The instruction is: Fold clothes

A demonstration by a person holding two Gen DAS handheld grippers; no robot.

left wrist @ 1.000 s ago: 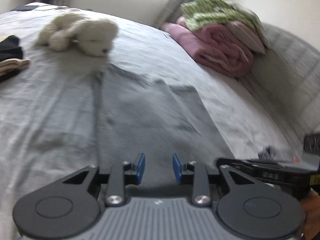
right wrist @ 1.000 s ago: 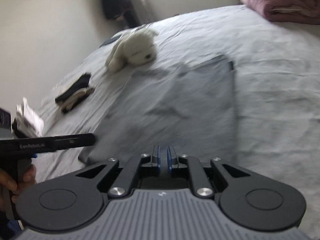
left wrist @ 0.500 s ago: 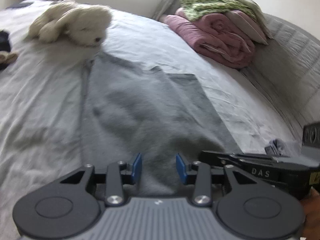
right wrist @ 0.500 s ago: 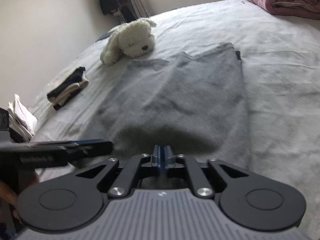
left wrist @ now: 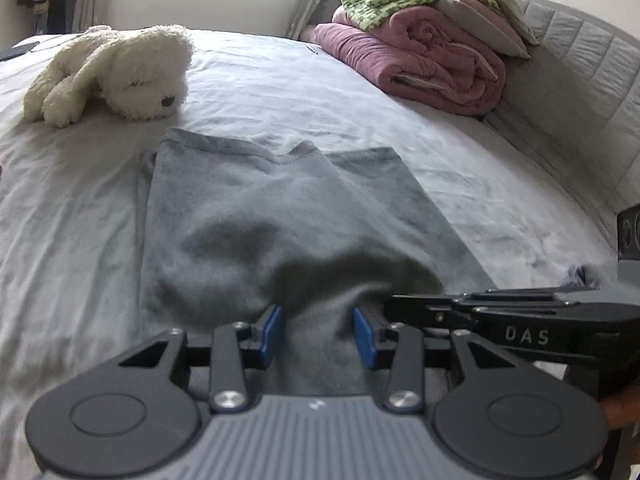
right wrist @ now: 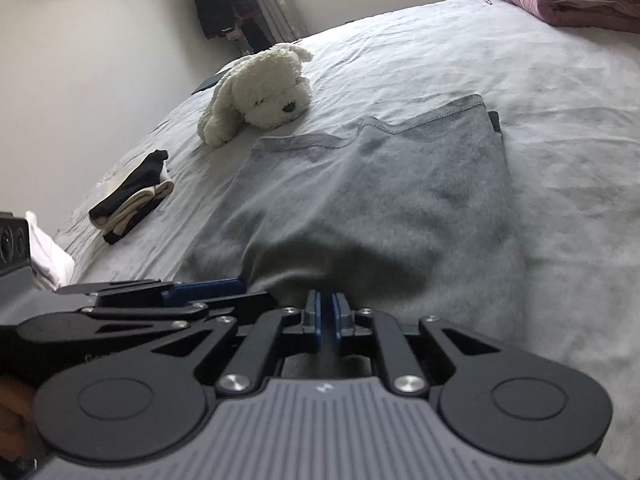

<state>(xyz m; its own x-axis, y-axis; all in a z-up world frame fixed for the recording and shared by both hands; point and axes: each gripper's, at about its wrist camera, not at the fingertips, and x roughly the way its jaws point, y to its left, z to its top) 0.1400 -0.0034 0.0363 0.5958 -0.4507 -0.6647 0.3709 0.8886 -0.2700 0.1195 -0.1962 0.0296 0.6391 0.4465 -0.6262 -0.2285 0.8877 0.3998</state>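
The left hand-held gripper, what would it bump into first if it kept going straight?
Most likely the grey garment: the left hand-held gripper points down at it, its jaws opening with the cloth's near edge between them. Beyond lies the bed sheet. Depth is hard to judge.

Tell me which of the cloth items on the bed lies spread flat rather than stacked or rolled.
The grey garment, right in front of both grippers. It lies spread across the sheet, whereas the pink blanket is rolled by the headboard and the black-and-cream clothes form a small folded stack.
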